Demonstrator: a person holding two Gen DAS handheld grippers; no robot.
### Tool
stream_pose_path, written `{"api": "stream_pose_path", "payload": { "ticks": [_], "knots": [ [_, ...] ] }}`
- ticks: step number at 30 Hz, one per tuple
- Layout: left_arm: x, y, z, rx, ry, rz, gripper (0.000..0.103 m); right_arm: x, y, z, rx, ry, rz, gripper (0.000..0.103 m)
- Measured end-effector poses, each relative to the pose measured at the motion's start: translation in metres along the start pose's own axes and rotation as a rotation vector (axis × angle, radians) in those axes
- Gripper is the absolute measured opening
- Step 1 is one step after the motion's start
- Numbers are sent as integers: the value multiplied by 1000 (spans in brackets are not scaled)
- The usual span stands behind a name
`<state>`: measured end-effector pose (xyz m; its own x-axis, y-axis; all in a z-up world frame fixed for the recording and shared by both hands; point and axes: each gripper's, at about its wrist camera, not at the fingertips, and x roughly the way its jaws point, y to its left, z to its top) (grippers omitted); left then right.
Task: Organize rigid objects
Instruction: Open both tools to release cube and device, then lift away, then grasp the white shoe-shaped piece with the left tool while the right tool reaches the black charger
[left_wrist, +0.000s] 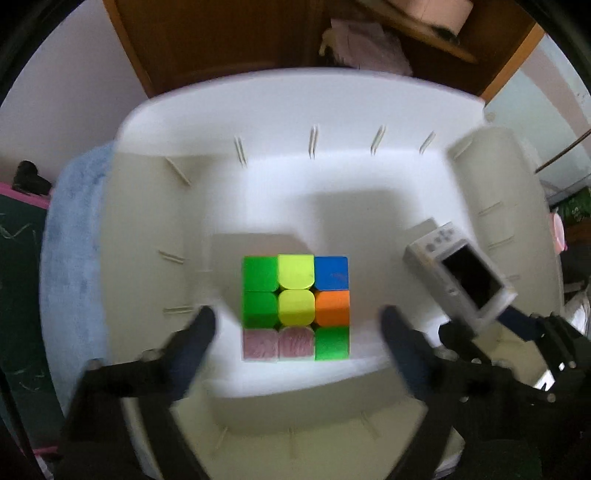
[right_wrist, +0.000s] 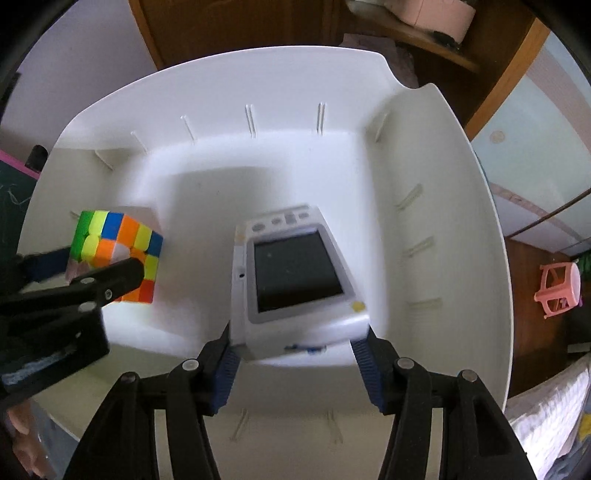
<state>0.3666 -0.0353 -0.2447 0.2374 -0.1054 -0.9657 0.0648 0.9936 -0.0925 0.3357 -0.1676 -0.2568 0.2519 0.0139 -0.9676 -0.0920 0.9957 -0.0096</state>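
A colourful puzzle cube (left_wrist: 295, 306) lies on the floor of a white plastic bin (left_wrist: 303, 107). My left gripper (left_wrist: 297, 328) is open above it, its fingers apart on either side and not touching it. The cube also shows in the right wrist view (right_wrist: 118, 254), with the left gripper (right_wrist: 88, 269) over it. My right gripper (right_wrist: 297, 343) is shut on a white device with a dark screen (right_wrist: 295, 273), held inside the bin (right_wrist: 461, 155). In the left wrist view the device (left_wrist: 461, 273) is at the right, tilted, with the right gripper (left_wrist: 491, 321) behind it.
A blue towel (left_wrist: 74, 236) lies along the bin's left side. A brown wooden cabinet (left_wrist: 221, 37) stands behind the bin. A pink plastic stool (right_wrist: 559, 290) is on the floor at the right. A green board with pink edge (left_wrist: 18, 240) is at the left.
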Motion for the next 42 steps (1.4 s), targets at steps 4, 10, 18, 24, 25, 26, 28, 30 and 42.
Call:
{"api": "stream_pose_path", "payload": {
  "ticks": [4,10,18,24,25,26,28,30,42],
  "knots": [
    [-41,5,-2,-4,-78,-21,101,-24,-1,-15,7,-37,23,76],
    [-98,6,-21,4,-180,-8,101,-75,-8,-20,50,-123,76,80],
    [-155,-1,-51,21,-265,22,101,-129,-11,-29,10,-201,87,81],
    [-202,-6,-82,14,-327,26,101,-184,-19,-67,13,-246,138,81],
    [-210,-8,-89,11,-331,30,101,-193,-19,-72,17,-252,139,81],
    [-214,-9,-92,8,-335,32,101,-203,-20,-80,20,-260,136,81],
    [-225,-12,-100,2,-346,31,101,-217,-23,-91,14,-276,138,81],
    [-236,-15,-109,-4,-360,31,101,-233,-25,-104,2,-296,138,81],
    [-277,-29,-158,-28,-443,62,101,-292,-43,-167,-27,-398,125,81]
  ]
}}
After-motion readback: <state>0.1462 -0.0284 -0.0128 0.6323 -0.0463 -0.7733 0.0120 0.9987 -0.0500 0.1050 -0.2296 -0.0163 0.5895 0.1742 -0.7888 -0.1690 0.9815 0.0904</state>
